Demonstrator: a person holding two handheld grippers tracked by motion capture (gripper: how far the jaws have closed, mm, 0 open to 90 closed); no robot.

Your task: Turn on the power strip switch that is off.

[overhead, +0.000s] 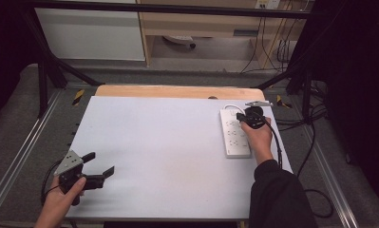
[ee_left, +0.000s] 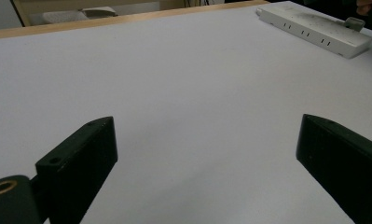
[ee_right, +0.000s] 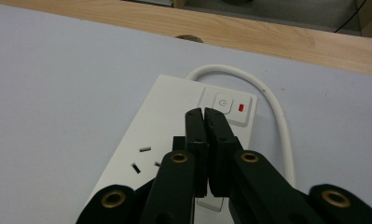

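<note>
A white power strip point(overhead: 234, 135) lies near the table's right edge, its white cable point(ee_right: 278, 112) looping off the far end. My right gripper point(overhead: 239, 115) hovers over that far end, jaws shut with nothing between them. In the right gripper view its tips point(ee_right: 205, 112) sit just short of the power button point(ee_right: 223, 103), beside a red indicator light point(ee_right: 241, 108); I cannot tell whether they touch it. My left gripper point(overhead: 101, 162) rests at the near left corner, open and holding nothing. From the left gripper view point(ee_left: 207, 126) the power strip point(ee_left: 314, 30) lies far off at the upper right.
The white table top point(overhead: 168, 152) has a wooden strip point(overhead: 177, 91) along its far edge. Black cables point(overhead: 315, 142) trail on the floor to the right. Black frame bars point(overhead: 49, 66) stand beyond the table's far corners.
</note>
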